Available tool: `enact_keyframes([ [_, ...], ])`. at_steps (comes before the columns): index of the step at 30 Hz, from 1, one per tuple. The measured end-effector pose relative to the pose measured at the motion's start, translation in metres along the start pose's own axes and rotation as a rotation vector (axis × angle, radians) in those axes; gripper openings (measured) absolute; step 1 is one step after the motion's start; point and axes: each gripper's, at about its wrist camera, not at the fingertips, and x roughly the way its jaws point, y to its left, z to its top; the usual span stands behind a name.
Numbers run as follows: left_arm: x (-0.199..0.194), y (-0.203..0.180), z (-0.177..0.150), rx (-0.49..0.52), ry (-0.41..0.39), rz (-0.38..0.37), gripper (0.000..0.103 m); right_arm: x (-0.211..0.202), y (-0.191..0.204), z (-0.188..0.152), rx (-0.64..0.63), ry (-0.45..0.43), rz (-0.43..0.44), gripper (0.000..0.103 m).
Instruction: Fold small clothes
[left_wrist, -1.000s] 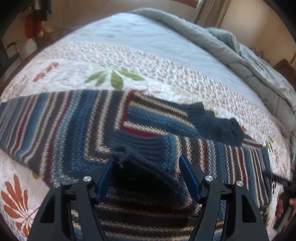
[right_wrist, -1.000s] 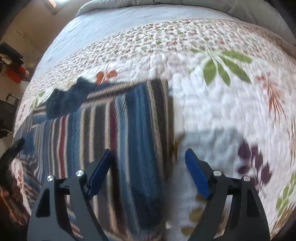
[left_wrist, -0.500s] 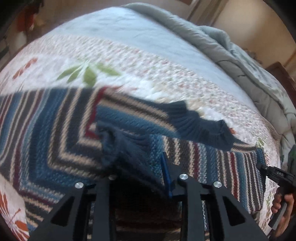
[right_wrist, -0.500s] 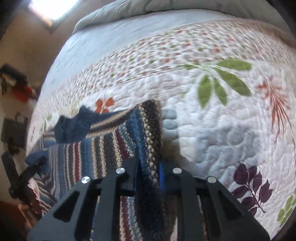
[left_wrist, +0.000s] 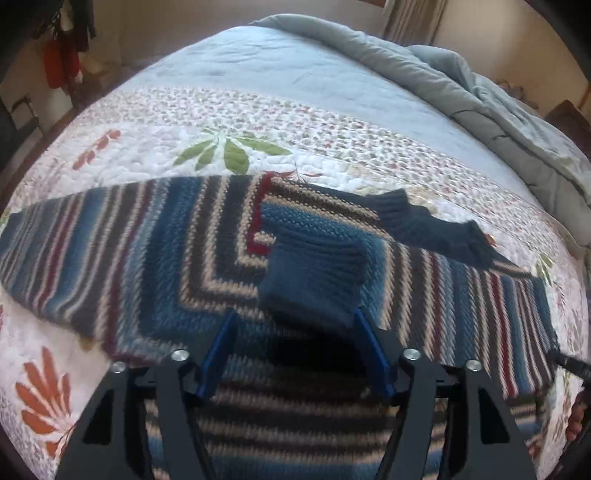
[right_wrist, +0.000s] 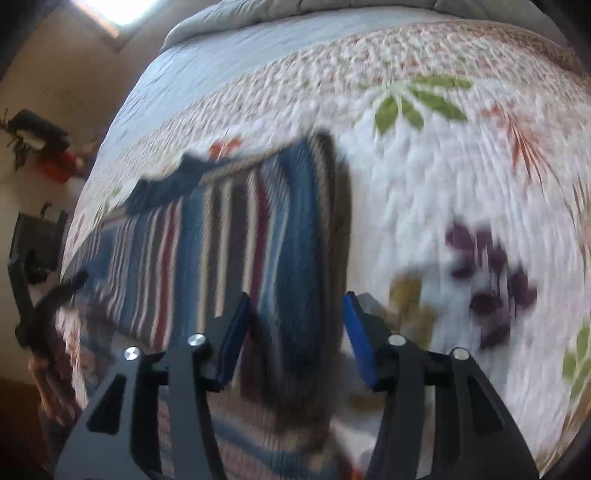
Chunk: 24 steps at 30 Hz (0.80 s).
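While sunlit, floral quilt (left_wrist: 332, 155) under sweater (left_wrist: 147, 258)

No readable text, label or number anywhere (both views checked).

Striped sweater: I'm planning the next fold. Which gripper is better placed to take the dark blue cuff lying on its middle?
Left. The left gripper has just reopened with the dark blue cuff right at its fingertips. The right gripper straddles the striped sweater side edge, away from it.

A striped knit sweater (left_wrist: 147, 258) in blue, grey, cream and maroon lies flat on the bed. One sleeve, with its dark blue cuff (left_wrist: 314, 288), is folded across its middle.
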Motion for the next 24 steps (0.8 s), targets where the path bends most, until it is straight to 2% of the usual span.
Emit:
enact_keyframes([
  [3, -0.018, -0.007, -0.019, 0.046, -0.013, -0.005, 0.075, -0.013, 0.006, -0.032, -0.042, 0.01, 0.004, 0.058],
  [7, -0.028, -0.016, -0.05, 0.09, -0.011, -0.005, 0.075, -0.011, 0.018, -0.063, -0.118, 0.024, -0.081, 0.058],
  [8, -0.028, -0.016, -0.058, 0.087, -0.009, -0.003, 0.076, -0.008, 0.019, -0.065, -0.129, 0.021, -0.097, 0.054],
  [10, -0.022, -0.013, -0.068, 0.08, 0.003, 0.014, 0.077, 0.001, 0.016, -0.064, -0.108, 0.015, -0.128, 0.044],
  [12, -0.011, -0.008, -0.076, 0.071, 0.024, 0.059, 0.077, 0.008, 0.007, -0.059, -0.056, 0.012, -0.147, 0.041],
  [14, 0.003, 0.002, -0.082, 0.052, 0.061, 0.118, 0.077, 0.011, -0.003, -0.057, 0.008, 0.016, -0.115, 0.04],
  [17, 0.003, 0.011, -0.088, 0.051, 0.066, 0.109, 0.077, 0.009, 0.002, -0.059, -0.003, 0.011, -0.151, 0.041],
  [20, -0.01, 0.016, -0.088, 0.069, 0.074, 0.098, 0.078, 0.0, 0.018, -0.065, -0.03, 0.011, -0.23, 0.052],
  [24, -0.025, 0.042, -0.084, 0.046, 0.085, 0.082, 0.084, -0.012, 0.049, -0.077, -0.11, -0.015, -0.272, 0.052],
])
